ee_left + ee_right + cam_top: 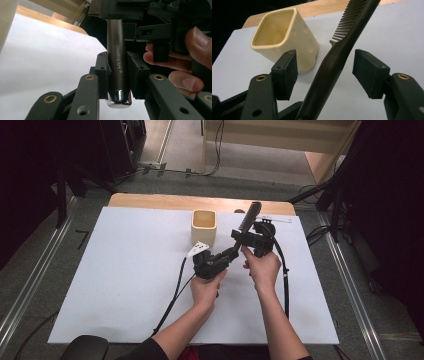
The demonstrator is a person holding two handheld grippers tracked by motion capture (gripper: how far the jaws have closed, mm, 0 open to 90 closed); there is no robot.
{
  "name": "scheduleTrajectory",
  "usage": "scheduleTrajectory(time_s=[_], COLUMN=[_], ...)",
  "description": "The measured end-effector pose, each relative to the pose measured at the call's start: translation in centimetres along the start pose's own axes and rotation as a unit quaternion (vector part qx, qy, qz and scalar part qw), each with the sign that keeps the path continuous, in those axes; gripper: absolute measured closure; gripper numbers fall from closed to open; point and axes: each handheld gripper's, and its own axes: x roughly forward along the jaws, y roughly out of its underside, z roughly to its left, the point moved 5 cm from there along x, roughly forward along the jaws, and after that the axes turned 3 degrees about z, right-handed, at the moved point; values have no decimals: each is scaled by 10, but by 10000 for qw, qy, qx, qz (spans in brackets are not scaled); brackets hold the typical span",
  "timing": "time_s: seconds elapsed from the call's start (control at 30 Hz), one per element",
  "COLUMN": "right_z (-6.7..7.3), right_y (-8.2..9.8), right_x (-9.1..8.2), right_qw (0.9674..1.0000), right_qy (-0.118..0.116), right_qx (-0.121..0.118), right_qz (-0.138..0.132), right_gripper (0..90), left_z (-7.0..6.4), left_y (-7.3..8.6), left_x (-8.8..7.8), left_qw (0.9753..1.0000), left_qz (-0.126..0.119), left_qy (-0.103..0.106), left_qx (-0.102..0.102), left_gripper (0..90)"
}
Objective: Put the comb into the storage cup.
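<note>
A dark comb (250, 215) with a long handle stands tilted above the white table top (125, 270), teeth end up. My left gripper (235, 251) is shut on the handle (117, 62) close to its chrome end; the handle reads "Creative Art". Higher up the same comb (337, 57), my right gripper (243, 237) is open, a jaw on each side of the handle with gaps to both pads. In the right gripper view (325, 70) the teeth point away. A cream square cup (204, 226) stands upright just left of the grippers, also ahead-left in the right gripper view (287, 37).
The white board lies on a wooden table whose edge (200, 201) shows at the back. A small white item (274, 219) lies near the back right. Cables (172, 302) trail from both grippers toward the front edge. Dark stands and floor rails flank the table.
</note>
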Motion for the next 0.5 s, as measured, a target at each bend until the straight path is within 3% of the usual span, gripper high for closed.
scheduleTrajectory(time_s=[0.13,0.27,0.37,0.5], right_z=[3,4,8,8], right_y=[0,1,2,2], right_x=[1,6,7,7], right_qw=[9999,9999,9997,9998], right_qy=[121,33,201,114], right_qx=[-25,95,-93,34], right_qz=[-116,-86,-138,-152], right_gripper=[383,406,438,473], left_z=[-1,-1,1,2], left_y=[0,0,0,1], left_x=[0,-1,-2,-2], left_qw=[10000,10000,10000,9999], left_qz=[-45,-33,-91,-138], left_qy=[18,-36,-20,-22], left_qx=[18,64,-36,-81], left_gripper=[737,736,737,736])
